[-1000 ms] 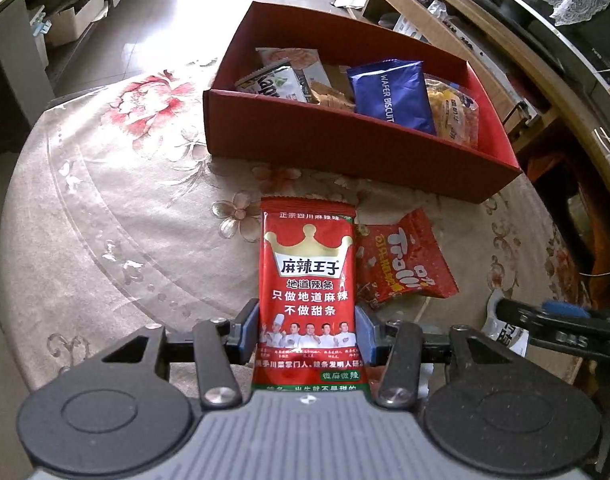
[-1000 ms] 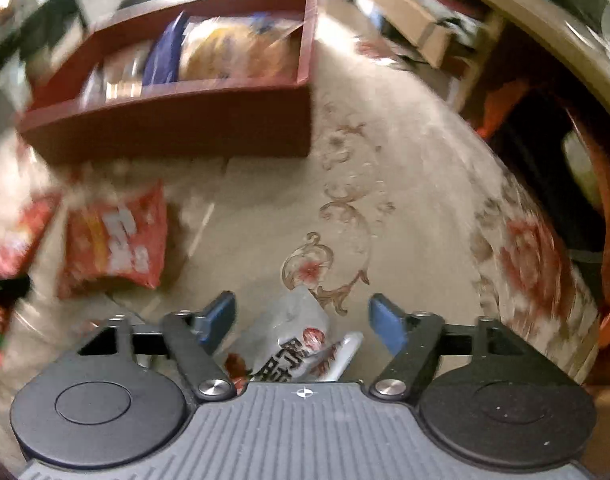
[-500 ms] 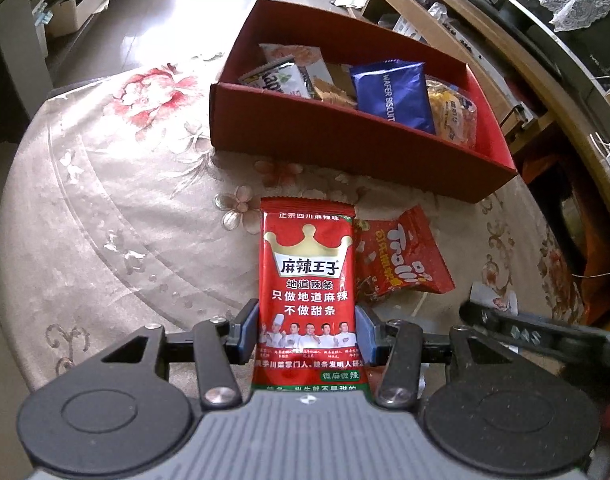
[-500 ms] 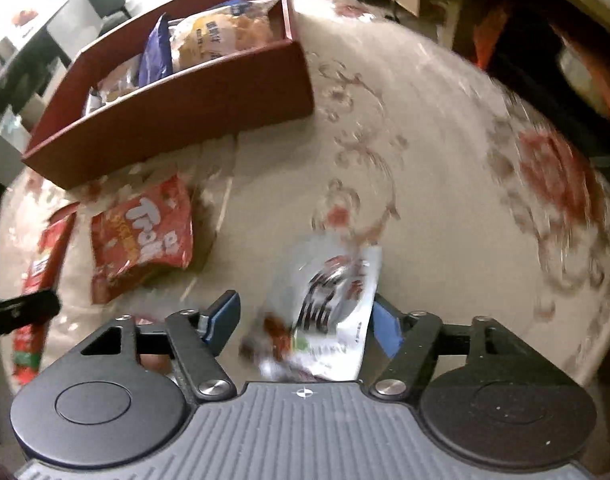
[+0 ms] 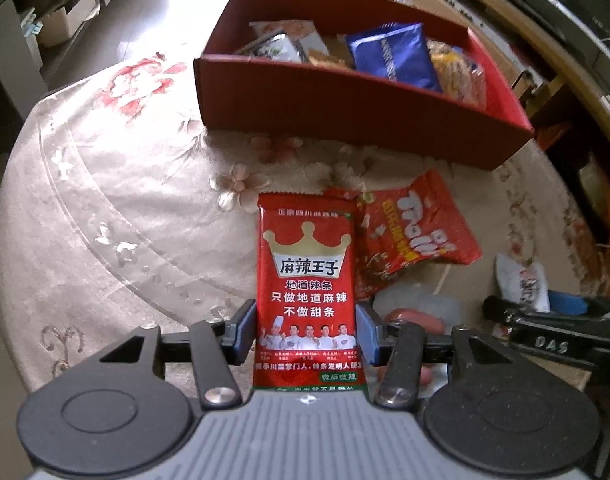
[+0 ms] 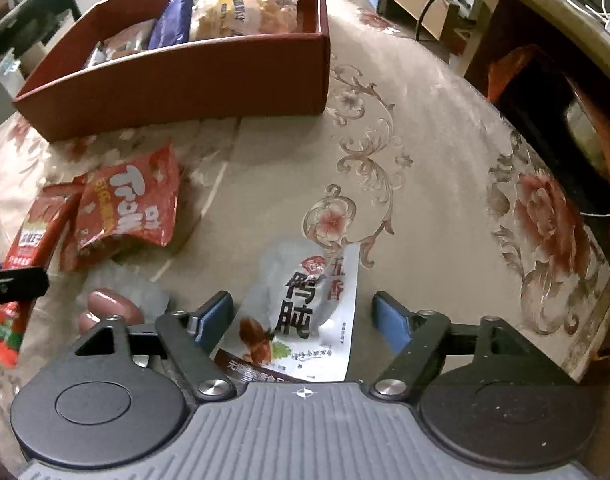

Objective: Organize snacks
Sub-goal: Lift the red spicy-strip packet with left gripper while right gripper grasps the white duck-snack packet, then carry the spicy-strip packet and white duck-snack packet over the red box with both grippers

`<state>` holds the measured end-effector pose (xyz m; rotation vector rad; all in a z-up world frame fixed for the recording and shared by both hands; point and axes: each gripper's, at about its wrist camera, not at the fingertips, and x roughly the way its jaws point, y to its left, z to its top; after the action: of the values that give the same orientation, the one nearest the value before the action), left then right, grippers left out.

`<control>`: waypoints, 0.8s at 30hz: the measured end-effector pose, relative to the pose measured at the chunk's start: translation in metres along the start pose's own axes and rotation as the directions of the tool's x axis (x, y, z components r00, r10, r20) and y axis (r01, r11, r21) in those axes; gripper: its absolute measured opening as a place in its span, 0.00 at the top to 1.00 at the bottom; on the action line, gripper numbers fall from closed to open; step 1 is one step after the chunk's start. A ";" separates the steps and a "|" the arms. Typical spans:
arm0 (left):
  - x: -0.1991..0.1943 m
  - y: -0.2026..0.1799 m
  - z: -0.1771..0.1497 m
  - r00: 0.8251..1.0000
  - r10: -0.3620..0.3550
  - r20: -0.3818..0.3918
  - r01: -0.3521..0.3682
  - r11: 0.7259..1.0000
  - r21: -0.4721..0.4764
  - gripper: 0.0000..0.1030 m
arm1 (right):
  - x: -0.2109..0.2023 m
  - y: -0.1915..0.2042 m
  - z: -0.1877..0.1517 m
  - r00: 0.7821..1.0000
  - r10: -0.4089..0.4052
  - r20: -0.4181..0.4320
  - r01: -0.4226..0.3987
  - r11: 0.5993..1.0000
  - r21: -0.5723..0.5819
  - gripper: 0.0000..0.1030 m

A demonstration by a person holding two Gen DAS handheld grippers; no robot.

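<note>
A round table (image 5: 105, 216) is covered by a floral cloth; a red box (image 5: 361, 120) of snacks is set toward its far edge. A red spicy-strip packet (image 5: 307, 280) is clamped by the left gripper (image 5: 305, 334). A white packet (image 6: 305, 308) is lying unpinched between the right gripper's (image 6: 303, 318) jaws, just opened wider.

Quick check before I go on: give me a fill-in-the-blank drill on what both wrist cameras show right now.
1. The left gripper is shut on the tall ____ packet with a gold crown.
2. The white packet lies between the right gripper's ____ jaws.
3. The blue wafer pack sits inside the red ____.
4. The Trolli bag lies on the ____, outside the box.

Missing words: red; open; box; table
</note>
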<state>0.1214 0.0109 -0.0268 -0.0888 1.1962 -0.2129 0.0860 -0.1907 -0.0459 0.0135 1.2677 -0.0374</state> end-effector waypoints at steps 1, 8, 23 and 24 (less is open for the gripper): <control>0.004 0.000 -0.001 1.000 0.006 -0.006 -0.006 1.000 0.000 0.48 | 0.000 0.001 0.000 1.000 -0.001 0.002 0.001 1.000 -0.001 0.20; 0.008 -0.005 -0.005 0.999 0.037 0.023 -0.038 0.999 0.017 0.38 | 0.002 0.006 -0.001 1.000 -0.005 0.010 0.005 1.000 -0.020 0.13; 0.004 -0.004 -0.019 0.989 0.131 0.062 -0.127 0.989 -0.070 0.46 | -0.003 0.010 -0.014 0.999 0.026 0.042 -0.022 0.994 -0.109 0.17; 0.004 -0.004 -0.019 0.990 0.126 0.061 -0.122 0.990 -0.072 0.47 | -0.006 0.009 -0.016 0.998 0.027 0.049 -0.022 0.993 -0.116 0.26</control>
<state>0.1049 0.0073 -0.0366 -0.0802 1.1399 -0.0593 0.0696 -0.1807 -0.0447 -0.0711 1.2176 0.0565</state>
